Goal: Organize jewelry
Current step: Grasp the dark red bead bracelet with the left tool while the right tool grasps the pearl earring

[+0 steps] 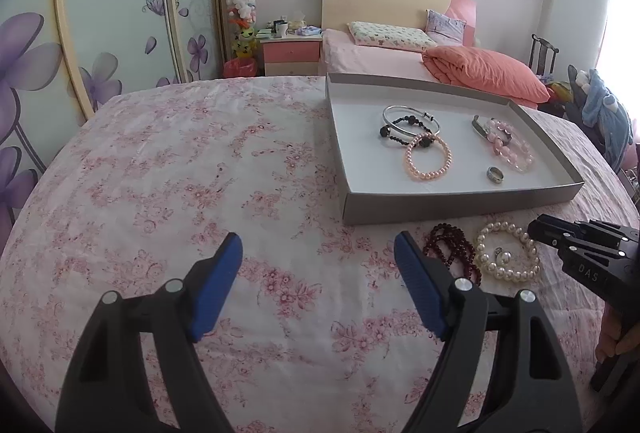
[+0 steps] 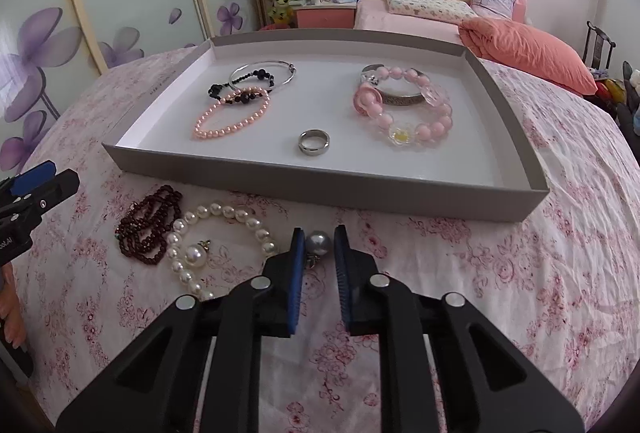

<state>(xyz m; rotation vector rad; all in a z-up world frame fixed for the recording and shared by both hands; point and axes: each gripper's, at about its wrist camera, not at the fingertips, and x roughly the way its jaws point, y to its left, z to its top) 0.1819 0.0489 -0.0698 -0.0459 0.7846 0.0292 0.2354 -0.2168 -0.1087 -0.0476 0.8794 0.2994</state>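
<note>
- Lower centre of the right wrist view: the right gripper [image 2: 319, 247] is clenched around a grey pearl earring [image 2: 318, 243] lying on the flowered cloth [image 2: 500, 293]. The bead sits right at the fingertips, with its small metal fitting hanging just below.
- Risk: a smooth round bead caught only at the tips could squirt out when lifted, roll across the cloth, or drop short of the box.
- Just left of it lies a white pearl bracelet [image 2: 224, 229], its nearest bead beside the left blue pad. A second pearl earring [image 2: 195, 254] rests inside its loop. The strand could be snagged and dragged along.
- Further left, a dark red bead string [image 2: 150, 229] lies bunched, touching the white bracelet.
- Lower part of the left wrist view: the left gripper [image 1: 318, 261] is released, its blue pads wide apart over bare cloth and holding nothing. It stands near the red beads, so the two tools could collide if both go for that cluster.
- Middle of the frame: the shallow grey box [image 2: 320, 185] holds a silver ring [image 2: 315, 143], a pink pearl bracelet [image 2: 230, 119], a black bead bracelet [image 2: 240, 89], a silver bangle [image 2: 264, 73] and a chunky pink bracelet [image 2: 404, 109].
- Risk: the near wall of the box stands between the earring and the floor of the box, so a low carry could knock it.
</note>
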